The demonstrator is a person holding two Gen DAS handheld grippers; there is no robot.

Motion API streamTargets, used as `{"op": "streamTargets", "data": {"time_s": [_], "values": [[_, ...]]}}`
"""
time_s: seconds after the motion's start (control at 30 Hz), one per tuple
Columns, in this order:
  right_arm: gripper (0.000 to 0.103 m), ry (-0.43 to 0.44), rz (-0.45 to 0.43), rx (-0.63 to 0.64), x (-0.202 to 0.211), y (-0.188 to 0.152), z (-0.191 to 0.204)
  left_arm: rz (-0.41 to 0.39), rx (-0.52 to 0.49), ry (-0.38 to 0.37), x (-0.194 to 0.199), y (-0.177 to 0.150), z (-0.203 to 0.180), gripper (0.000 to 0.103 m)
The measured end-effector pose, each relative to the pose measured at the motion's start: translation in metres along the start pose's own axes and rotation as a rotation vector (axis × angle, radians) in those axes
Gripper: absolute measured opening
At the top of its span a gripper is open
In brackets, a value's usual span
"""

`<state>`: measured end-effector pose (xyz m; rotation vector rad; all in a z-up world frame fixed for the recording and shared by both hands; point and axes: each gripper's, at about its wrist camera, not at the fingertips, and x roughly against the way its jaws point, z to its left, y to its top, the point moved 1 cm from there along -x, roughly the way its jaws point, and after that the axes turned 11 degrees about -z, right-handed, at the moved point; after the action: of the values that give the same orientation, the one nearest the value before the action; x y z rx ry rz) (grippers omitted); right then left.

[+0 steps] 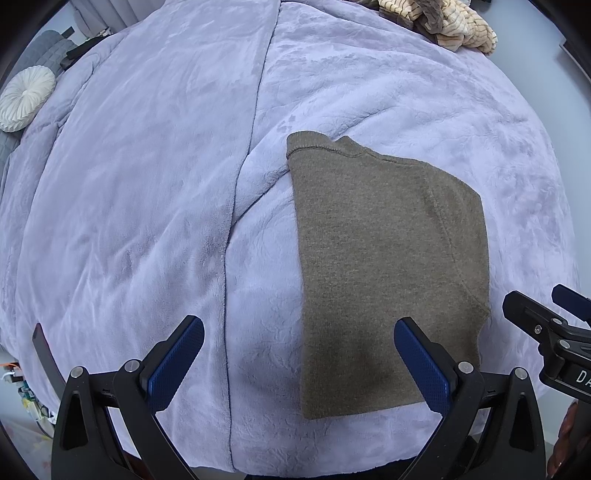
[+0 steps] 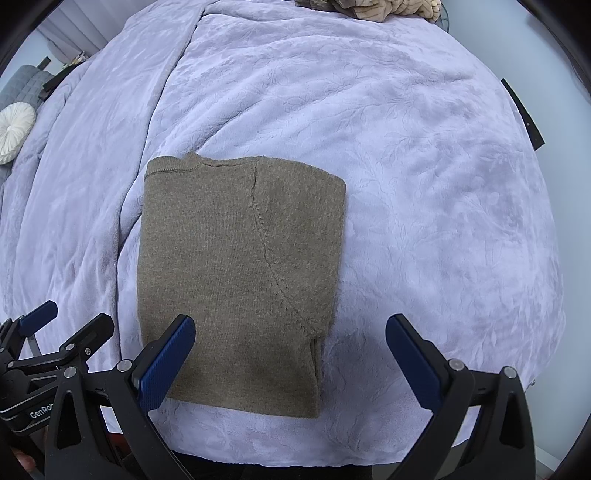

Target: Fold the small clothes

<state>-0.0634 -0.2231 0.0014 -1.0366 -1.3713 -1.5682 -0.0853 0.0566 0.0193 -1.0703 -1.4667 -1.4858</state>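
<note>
Lying folded on one blanket (image 1: 147, 184): one sweater (image 1: 388, 266); both grippers' fingers (image 1: 177, 354) (image 2: 413, 354) spread wide, empty.

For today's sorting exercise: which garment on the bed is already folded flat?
The brown knit sweater near both open grippers; the striped beige clothes lie crumpled at the far edge.

Bed (image 1: 129, 184), covered by plush lavender embossed blanket (image 2: 424, 184), overlapping hem running lengthwise. On it: folded olive-brown knit sweater (image 2: 236, 280), flat, near the front edge; heap of cream-and-grey striped fleece clothes (image 1: 447, 22) at far edge; round white pleated cushion (image 1: 26, 98), far left.
</note>
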Motion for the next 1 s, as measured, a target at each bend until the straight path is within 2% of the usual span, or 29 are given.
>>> {"op": "streamTargets", "data": {"time_s": [1.0], "values": [[0.103,-0.002,0.005,0.002,-0.0029,-0.0006,-0.0012,0.005,0.001,-0.003,-0.0026,-0.0005,0.0012,0.103]]}}
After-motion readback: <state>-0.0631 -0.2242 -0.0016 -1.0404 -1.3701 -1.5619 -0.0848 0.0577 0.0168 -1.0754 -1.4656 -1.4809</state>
